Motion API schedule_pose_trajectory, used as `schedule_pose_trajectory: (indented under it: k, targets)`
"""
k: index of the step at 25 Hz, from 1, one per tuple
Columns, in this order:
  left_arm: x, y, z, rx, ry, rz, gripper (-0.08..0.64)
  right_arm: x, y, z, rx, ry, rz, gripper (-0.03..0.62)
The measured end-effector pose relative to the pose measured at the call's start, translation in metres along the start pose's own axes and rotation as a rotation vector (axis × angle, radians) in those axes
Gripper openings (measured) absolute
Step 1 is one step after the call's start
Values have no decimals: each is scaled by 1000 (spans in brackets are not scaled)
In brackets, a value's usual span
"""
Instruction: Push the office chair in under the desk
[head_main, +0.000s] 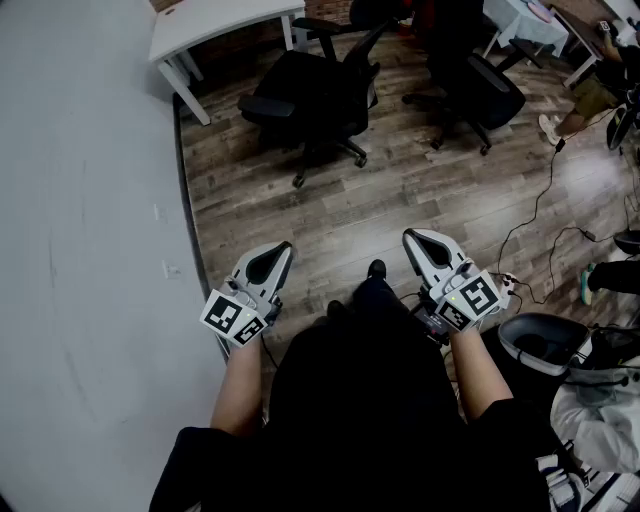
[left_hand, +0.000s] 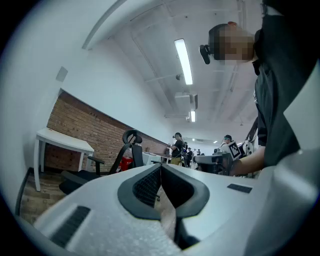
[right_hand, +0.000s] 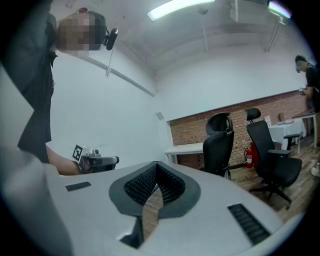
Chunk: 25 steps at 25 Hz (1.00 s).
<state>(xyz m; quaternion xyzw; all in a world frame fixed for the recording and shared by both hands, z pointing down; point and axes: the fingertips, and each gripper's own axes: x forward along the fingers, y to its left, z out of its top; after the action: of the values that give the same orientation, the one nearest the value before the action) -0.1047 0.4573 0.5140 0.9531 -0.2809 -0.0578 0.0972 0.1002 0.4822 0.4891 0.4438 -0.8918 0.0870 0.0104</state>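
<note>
Left tongs (head_main: 281, 250) and right tongs (head_main: 413, 239) clenched, empty — carried level, well apart from chair (head_main: 310, 95) beside counter (head_main: 215, 22) — likely shut for pushing, not gripping.

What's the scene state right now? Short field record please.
desk: white, far left, against the wall
office chair: black, standing out in front of the desk, not pushed under
second chair: black, to the right of the first
left gripper: jaws shut, empty, well short of the office chair
right gripper: jaws shut, empty, also short of it
floor: wood planks
</note>
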Motion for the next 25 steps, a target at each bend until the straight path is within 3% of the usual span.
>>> schedule_pose_trajectory:
  k: [13,25]
  targets:
    - [4,0,0,-6,3,-7,15,6,2,-2,-12,7,6,5]
    - [15,-10,-6,-19,14,-45,15,-13,-15,-1,32,-19,-56,5]
